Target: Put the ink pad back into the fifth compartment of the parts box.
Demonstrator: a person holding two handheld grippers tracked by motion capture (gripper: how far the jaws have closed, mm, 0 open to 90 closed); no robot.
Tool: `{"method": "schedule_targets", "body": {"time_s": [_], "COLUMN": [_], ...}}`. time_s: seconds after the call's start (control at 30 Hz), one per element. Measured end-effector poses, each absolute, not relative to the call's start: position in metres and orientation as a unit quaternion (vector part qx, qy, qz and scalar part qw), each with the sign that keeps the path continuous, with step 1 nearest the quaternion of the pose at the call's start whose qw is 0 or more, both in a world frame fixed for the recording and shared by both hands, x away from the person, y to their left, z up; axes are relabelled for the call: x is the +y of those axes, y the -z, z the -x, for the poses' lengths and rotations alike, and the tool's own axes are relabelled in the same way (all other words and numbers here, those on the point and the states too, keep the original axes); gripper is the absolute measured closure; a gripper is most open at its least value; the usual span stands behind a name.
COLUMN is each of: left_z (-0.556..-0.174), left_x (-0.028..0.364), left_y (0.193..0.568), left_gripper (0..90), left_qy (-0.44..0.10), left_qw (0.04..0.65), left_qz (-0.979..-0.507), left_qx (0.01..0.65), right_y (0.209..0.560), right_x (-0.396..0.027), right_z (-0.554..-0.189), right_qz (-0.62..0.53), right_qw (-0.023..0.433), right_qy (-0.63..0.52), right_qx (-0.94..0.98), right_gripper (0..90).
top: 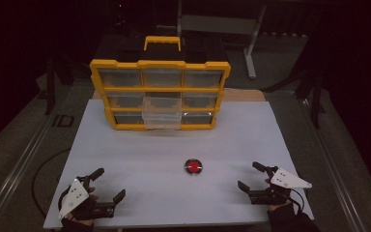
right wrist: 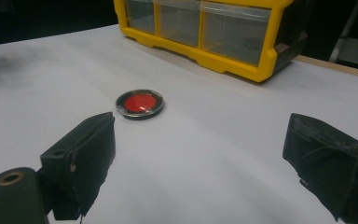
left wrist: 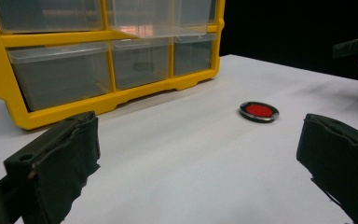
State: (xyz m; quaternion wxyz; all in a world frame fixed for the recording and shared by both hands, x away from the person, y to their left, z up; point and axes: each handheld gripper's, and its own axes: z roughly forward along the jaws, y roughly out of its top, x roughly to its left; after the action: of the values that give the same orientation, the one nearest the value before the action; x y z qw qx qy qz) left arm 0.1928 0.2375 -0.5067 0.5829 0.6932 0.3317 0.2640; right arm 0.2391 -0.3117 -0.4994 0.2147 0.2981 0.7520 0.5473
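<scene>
Disc (top: pixel 193 166), red-faced with dark rim, flat on white worktop (top: pixel 140 159) at lower centre of the high view, apart from both tools, seemingly awaiting pickup. Left hand-held gripper (top: pixel 110 183) and right hand-held gripper (top: pixel 249 176): jaws spread, empty, flanking it at bottom corners. Yellow drawer organiser (top: pixel 160 92), upper centre, middle drawer (top: pixel 162 113) pulled out, likely its destination.

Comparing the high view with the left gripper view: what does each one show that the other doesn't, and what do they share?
The high view alone takes in the organizer's yellow carry handle, the left gripper with its grey three-cornered plate, and the floor around the table.

The left gripper view alone gives a close look at its own black padded jaws, standing wide apart.

Both show the round red disc with a dark rim, the yellow drawer organizer and the white tabletop.
</scene>
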Motion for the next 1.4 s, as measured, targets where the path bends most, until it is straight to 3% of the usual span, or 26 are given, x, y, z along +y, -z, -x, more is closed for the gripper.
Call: {"method": "schedule_targets", "body": {"time_s": [0.97,1.4], "left_z": [-0.193,-0.192], "left_x": [0.234,0.235], "left_y": [0.506,0.506], "left_gripper": [0.0,0.0], "left_qy": [-0.258,-0.261], "left_qw": [0.588,0.587], "left_qz": [-0.697,-0.696], "left_qx": [0.319,0.32], "right_y": [0.491,0.462], "right_x": [-0.304,-0.304], "right_z": [-0.235,-0.237], "right_qz": [-0.291,-0.288], "right_qw": [0.194,0.186], "right_qy": [-0.538,-0.545], "right_qx": [0.767,0.765], "right_gripper": [7.8,7.5]}}
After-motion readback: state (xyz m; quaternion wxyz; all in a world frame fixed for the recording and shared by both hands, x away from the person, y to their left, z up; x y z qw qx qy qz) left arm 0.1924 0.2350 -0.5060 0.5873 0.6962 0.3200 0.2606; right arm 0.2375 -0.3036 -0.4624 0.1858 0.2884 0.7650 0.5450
